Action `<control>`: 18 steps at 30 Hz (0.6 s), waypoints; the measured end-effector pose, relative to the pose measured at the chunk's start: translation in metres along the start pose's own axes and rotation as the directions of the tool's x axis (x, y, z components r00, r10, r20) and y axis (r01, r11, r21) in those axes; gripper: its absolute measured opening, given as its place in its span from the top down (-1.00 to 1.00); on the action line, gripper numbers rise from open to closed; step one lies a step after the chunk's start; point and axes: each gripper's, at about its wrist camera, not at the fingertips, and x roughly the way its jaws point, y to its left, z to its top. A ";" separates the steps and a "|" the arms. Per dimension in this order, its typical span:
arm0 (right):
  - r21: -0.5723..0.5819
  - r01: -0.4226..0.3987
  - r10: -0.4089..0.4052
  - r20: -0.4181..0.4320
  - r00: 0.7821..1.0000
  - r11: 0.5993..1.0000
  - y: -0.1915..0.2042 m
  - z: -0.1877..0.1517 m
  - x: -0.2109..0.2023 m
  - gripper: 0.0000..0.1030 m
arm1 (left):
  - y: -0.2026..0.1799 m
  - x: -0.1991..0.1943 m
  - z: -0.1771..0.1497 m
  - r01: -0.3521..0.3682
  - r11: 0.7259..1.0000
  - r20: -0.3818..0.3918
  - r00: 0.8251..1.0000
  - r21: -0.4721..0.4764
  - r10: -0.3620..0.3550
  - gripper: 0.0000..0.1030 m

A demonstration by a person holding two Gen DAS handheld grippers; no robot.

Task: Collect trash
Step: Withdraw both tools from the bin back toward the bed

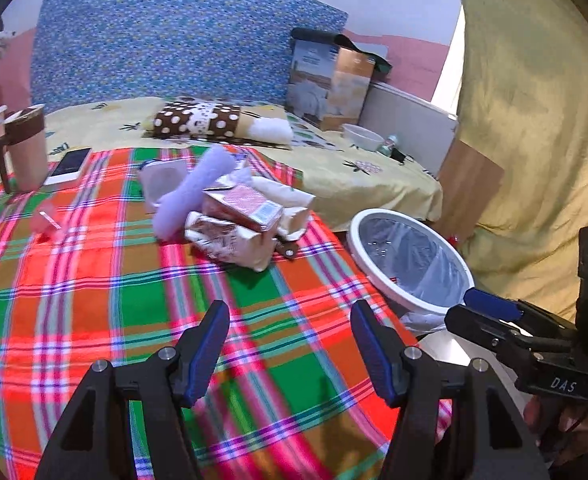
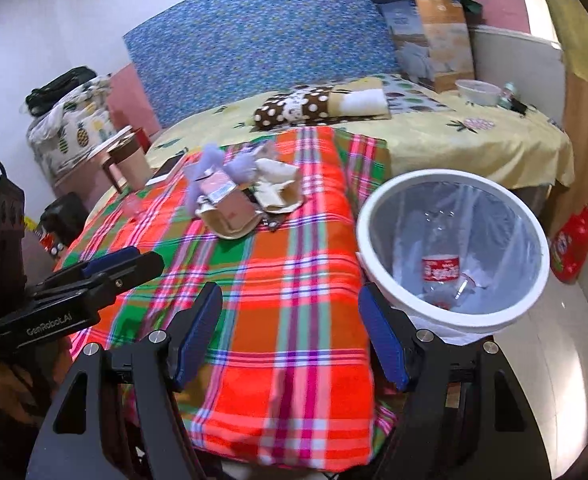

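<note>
At centre frame on the plaid blanket (image 1: pixel 94 300), we see the trash pile (image 1: pixel 234 220), white bin (image 2: pixel 449 252) at right holding a bottle (image 2: pixel 439 270), our left claw (image 1: pixel 290 348) and right claw (image 2: pixel 290 332) both spread, empty.

Both fisheye views are evenly and brightly lit by soft indoor light, with strong bending of straight lines toward the dark, vignetted corners. The red, green and orange plaid blanket (image 1: pixel 94 300) looks oversaturated and smeared by motion blur in the foreground, and the pale purple fluffy wad (image 1: pixel 192 190) is soft-edged. Glare sheens the clear plastic liner of the white round bin (image 2: pixel 377 216) and the glossy floor (image 2: pixel 553 360) beside it.
</note>
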 end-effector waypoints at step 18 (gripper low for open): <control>-0.070 -0.043 0.041 -0.034 0.999 0.997 0.034 0.003 0.017 -0.28 | 0.037 -0.012 -0.009 -0.072 0.997 -0.016 0.997 -0.032 0.072 -0.22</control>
